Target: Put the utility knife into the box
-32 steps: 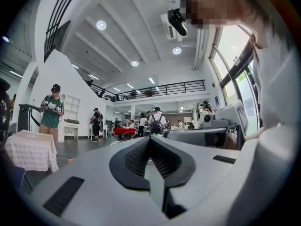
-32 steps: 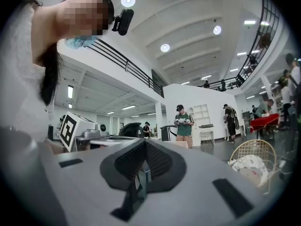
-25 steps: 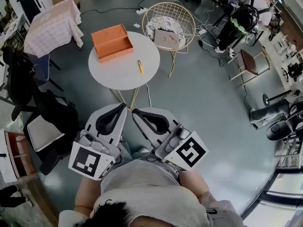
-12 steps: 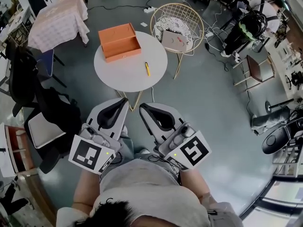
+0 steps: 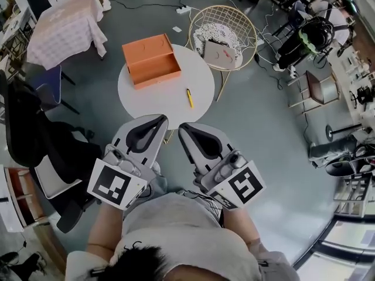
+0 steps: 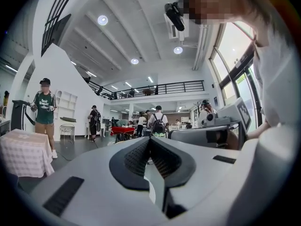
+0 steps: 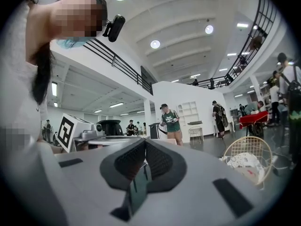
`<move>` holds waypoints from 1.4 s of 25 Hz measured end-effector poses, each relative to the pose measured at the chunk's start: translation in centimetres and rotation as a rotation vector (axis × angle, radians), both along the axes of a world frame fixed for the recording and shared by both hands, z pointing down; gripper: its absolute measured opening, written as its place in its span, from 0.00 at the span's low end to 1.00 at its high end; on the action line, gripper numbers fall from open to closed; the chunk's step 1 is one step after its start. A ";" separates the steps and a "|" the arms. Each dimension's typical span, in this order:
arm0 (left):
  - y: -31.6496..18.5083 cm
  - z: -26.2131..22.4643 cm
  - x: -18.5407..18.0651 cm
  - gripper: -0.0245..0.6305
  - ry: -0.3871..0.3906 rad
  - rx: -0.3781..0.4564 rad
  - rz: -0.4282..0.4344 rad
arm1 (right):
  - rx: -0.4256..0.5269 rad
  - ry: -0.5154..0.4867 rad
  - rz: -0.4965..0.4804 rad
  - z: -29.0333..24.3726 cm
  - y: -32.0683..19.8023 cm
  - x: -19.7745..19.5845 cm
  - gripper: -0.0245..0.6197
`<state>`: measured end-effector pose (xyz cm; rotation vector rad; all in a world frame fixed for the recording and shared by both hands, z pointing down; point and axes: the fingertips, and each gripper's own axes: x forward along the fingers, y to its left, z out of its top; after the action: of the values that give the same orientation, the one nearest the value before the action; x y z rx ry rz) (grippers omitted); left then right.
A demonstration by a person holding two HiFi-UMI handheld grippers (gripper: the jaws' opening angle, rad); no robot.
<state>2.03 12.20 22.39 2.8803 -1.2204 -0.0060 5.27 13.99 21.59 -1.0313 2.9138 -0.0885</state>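
open closed, empty right tongs (image 5: 186,127) over knife (image 5: 189,98) at upper centre, pinch mid-handle; park closed left tongs (image 5: 158,119).

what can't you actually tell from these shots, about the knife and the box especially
- small yellow utility knife on the round white table: too small in the head view to tell whether its blade is out.
- orange rectangular box: too small and far off in the head view to show whether anything lies inside.
- Both gripper views look out over shut jaws across the room, so neither shows the knife or the box.
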 end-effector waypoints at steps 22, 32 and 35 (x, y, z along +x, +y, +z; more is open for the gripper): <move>-8.1 1.7 -4.2 0.05 0.032 -0.027 0.099 | -0.052 0.050 0.216 1.5 -9.1 -0.8 0.05; -12.7 2.7 -3.5 0.05 0.028 -0.050 0.075 | -0.096 0.081 0.215 3.3 -14.5 0.5 0.05; -14.2 3.1 -3.0 0.05 0.036 -0.058 0.065 | -0.125 0.088 0.205 4.5 -16.4 0.9 0.05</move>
<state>-1.00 -2.02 25.48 2.8555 -1.1024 -0.0216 6.16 -2.37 26.10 -1.3815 2.8904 -0.2248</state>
